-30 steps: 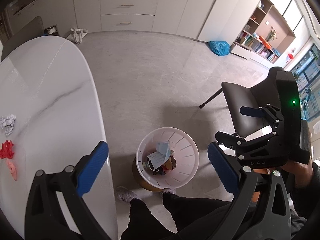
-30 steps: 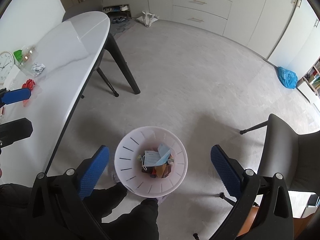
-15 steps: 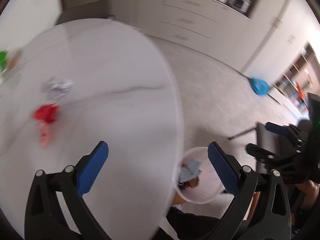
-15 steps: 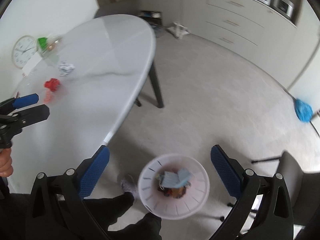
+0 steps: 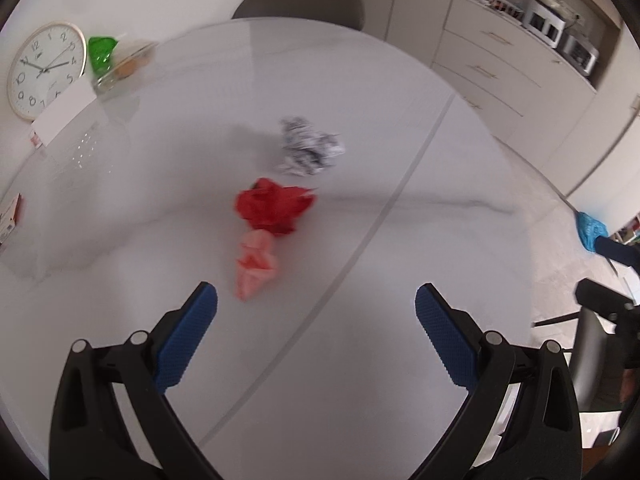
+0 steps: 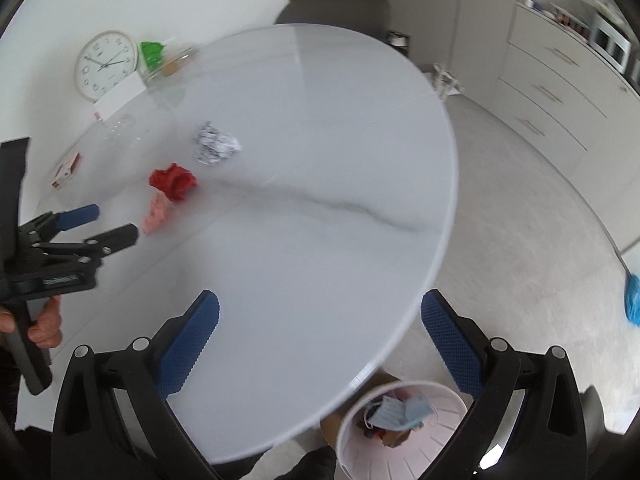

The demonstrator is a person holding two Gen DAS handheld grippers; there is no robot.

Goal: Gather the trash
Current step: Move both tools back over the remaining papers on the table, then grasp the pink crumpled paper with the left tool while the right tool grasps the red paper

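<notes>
Three scraps lie on the white oval table (image 5: 400, 128): a pink crumpled paper (image 5: 256, 265), a red crumpled paper (image 5: 274, 206) touching it, and a grey-white printed wad (image 5: 309, 147) farther off. My left gripper (image 5: 316, 332) hovers open just short of the pink paper, nothing between its blue pads. In the right wrist view the same pink paper (image 6: 157, 213), red paper (image 6: 173, 181) and grey wad (image 6: 216, 145) show at left, with the left gripper (image 6: 104, 226) beside them. My right gripper (image 6: 320, 340) is open above the table's near edge. The pink bin (image 6: 352, 440), holding face masks, stands below that edge.
A wall clock (image 5: 46, 68), a green packet (image 5: 101, 53), a white card (image 5: 64, 114) and a small red-white box (image 6: 66, 170) sit at the table's far left. A dark chair (image 5: 300, 6) stands behind the table. Drawers and a blue bag (image 6: 634, 300) are to the right.
Both grippers swung up from over the bin to face the table. The left one has come close to the pink and red papers. Both stayed open.
</notes>
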